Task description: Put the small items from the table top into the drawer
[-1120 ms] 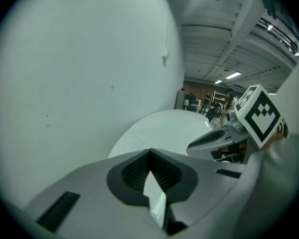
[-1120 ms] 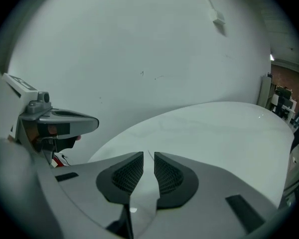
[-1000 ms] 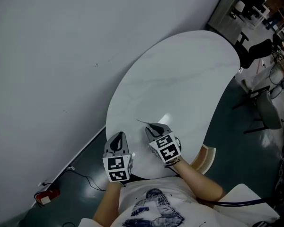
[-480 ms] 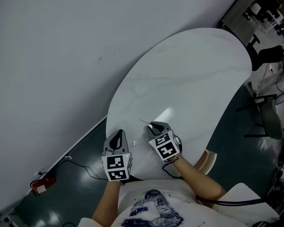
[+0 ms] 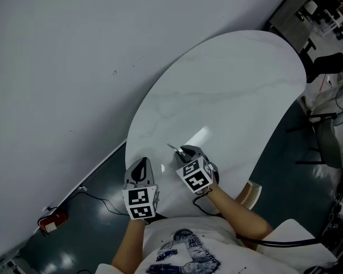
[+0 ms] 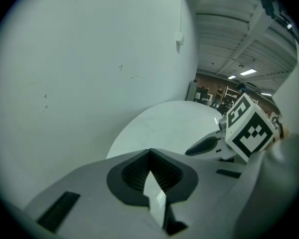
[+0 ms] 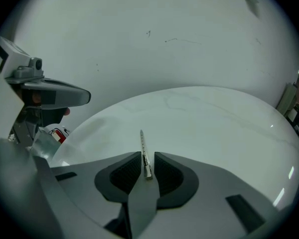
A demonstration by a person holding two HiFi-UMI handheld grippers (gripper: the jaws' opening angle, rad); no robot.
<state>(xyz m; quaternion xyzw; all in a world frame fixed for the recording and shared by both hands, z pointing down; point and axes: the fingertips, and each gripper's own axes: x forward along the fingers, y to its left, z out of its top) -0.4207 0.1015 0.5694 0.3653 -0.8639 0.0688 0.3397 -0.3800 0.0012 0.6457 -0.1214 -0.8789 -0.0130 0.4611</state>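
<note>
Your right gripper (image 5: 184, 152) has just been opening. The thin metal stick (image 7: 144, 156) lies loose between its jaws, at the table's (image 5: 228, 96) 6 o'clock end. Your left gripper (image 5: 142, 165) is closed tight. I see no drawer yet.

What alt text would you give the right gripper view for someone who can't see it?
The grey right gripper has just been opening its jaws, which stand apart around a thin silver metal strip pointing forward over a white oval table top. A pale wall rises behind, and the left gripper shows at the left edge.
</note>
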